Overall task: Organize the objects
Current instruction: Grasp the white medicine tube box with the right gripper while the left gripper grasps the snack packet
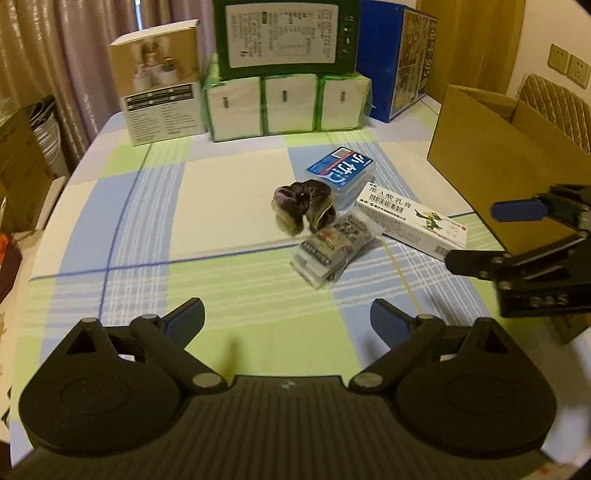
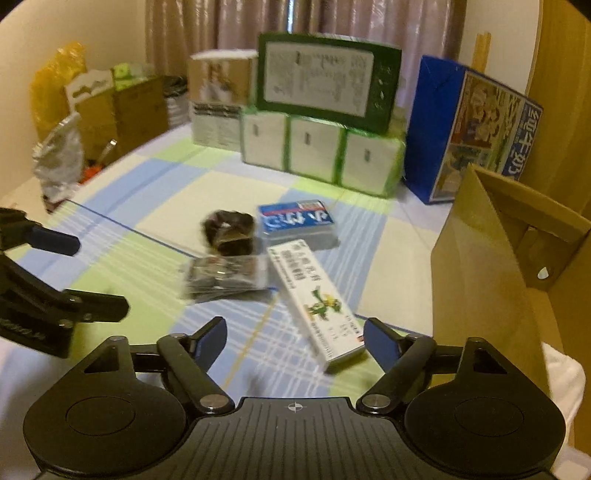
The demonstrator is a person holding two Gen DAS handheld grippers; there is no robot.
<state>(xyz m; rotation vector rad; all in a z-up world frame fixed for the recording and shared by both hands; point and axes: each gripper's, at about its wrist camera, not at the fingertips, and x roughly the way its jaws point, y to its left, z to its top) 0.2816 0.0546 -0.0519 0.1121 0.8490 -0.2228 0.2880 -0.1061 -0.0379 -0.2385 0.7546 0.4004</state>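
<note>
Four small items lie together mid-table: a dark hair scrunchie, a blue-lidded plastic box, a long white ointment carton and a clear packet of printed cards. My left gripper hovers open in front of them, nothing between its fingers. My right gripper is open too, its right finger close to the carton's near end. Each gripper shows at the edge of the other's view, the right gripper and the left gripper.
An open brown cardboard box stands at the right of the checked tablecloth. Along the back stand a green tissue pack, a green box on top, a tan carton and a blue box. Clutter sits beyond the left edge.
</note>
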